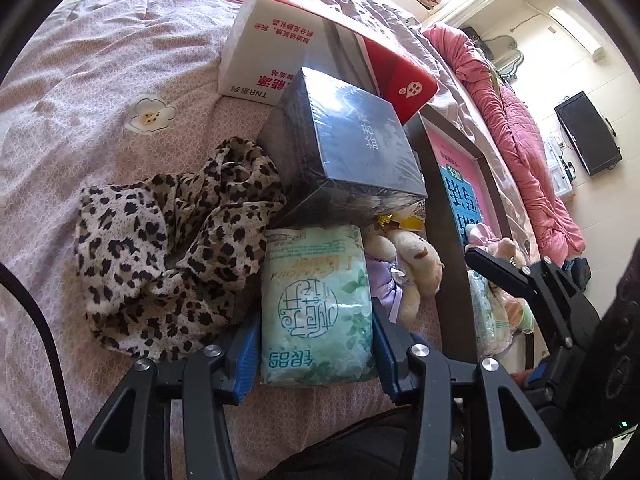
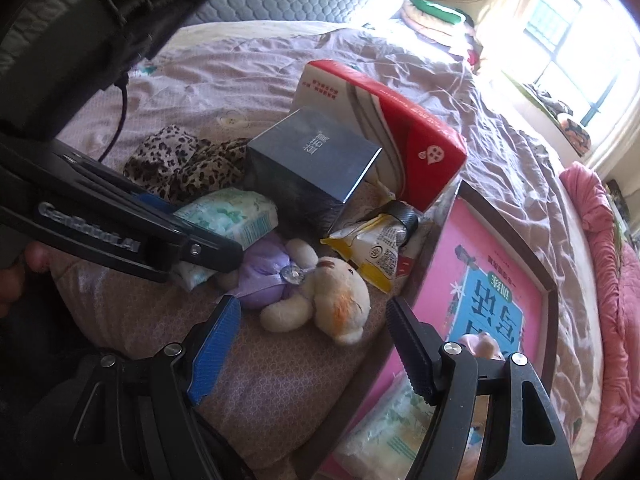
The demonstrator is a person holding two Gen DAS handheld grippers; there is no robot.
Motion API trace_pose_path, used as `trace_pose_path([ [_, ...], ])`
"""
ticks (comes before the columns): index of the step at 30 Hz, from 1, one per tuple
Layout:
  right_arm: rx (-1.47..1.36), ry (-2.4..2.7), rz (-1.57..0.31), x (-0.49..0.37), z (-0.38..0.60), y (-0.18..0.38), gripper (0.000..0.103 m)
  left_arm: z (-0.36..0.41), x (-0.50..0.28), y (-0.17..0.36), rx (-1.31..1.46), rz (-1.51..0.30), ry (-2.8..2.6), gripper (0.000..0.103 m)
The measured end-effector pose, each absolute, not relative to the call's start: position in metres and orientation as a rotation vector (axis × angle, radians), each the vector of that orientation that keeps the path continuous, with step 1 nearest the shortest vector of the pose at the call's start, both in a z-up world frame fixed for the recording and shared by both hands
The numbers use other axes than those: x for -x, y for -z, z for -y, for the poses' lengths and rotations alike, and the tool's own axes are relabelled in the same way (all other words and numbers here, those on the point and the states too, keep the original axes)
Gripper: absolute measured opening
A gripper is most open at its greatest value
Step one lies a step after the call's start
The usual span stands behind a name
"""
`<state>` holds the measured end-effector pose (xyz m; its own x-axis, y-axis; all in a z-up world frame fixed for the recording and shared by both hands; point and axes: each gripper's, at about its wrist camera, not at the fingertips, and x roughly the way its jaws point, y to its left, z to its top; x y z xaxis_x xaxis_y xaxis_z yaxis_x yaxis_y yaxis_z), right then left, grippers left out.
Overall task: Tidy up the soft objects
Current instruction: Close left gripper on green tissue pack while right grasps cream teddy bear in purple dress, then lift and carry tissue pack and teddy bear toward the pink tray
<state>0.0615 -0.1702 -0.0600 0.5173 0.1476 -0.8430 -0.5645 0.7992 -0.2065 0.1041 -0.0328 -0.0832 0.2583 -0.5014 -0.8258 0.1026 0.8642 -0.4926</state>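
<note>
A pale green tissue pack [image 1: 316,280] lies on the bed, and my left gripper [image 1: 316,334] is shut on its near end, a blue pad pressed against each long side. In the right wrist view the same pack [image 2: 232,212] shows between the left gripper's fingers [image 2: 208,250]. A cream plush bear in a lilac dress [image 2: 332,300] lies beside it. My right gripper [image 2: 314,318] hangs open just over the bear and holds nothing. A leopard-print scarf [image 1: 160,248] lies crumpled left of the pack.
A dark-framed box with a pink bottom [image 2: 552,292] sits to the right and holds another tissue pack [image 2: 384,432] and a pink plush. A dark blue box [image 1: 352,148], a red and white tissue box [image 1: 280,40] and a yellow snack packet [image 2: 372,248] crowd behind. A pink quilt [image 1: 532,160] lines the bed's edge.
</note>
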Motion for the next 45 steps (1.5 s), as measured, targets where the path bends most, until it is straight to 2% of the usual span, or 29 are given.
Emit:
trace_pose_path([
  [10, 0.623, -0.555, -0.891, -0.063, 0.149, 0.072, 0.076, 0.006, -0.092, 0.051, 0.384, -1.154, 0.434, 0.049],
  [18, 0.828, -0.512, -0.848, -0.069, 0.127, 0.100, 0.078, -0.008, -0.093, 0.048, 0.416, -1.137, 0.422, 0.049],
  [22, 0.707, -0.490, -0.894, -0.088, 0.140, 0.105, 0.077, -0.013, -0.092, 0.044, 0.416, -1.125, 0.425, 0.049],
  [23, 0.679, -0.472, -0.902, -0.093, 0.144, 0.105, 0.071, -0.012, -0.092, 0.045, 0.413, -1.126, 0.426, 0.049],
  [24, 0.663, -0.453, -0.910, -0.097, 0.147, 0.105, 0.060, -0.013, -0.090, 0.045, 0.413, -1.127, 0.426, 0.049],
  [27, 0.596, -0.479, -0.919, -0.100, 0.156, 0.097, 0.055, -0.009, -0.091, 0.046, 0.408, -1.133, 0.430, 0.049],
  [38, 0.258, -0.502, -0.904, -0.091, 0.190, 0.053, 0.054, 0.005, -0.087, 0.035, 0.362, -1.107, 0.439, 0.049],
  [45, 0.186, -0.493, -0.877, -0.077, 0.199, 0.032, 0.054, 0.016, -0.078, 0.021, 0.304, -1.079, 0.433, 0.049],
])
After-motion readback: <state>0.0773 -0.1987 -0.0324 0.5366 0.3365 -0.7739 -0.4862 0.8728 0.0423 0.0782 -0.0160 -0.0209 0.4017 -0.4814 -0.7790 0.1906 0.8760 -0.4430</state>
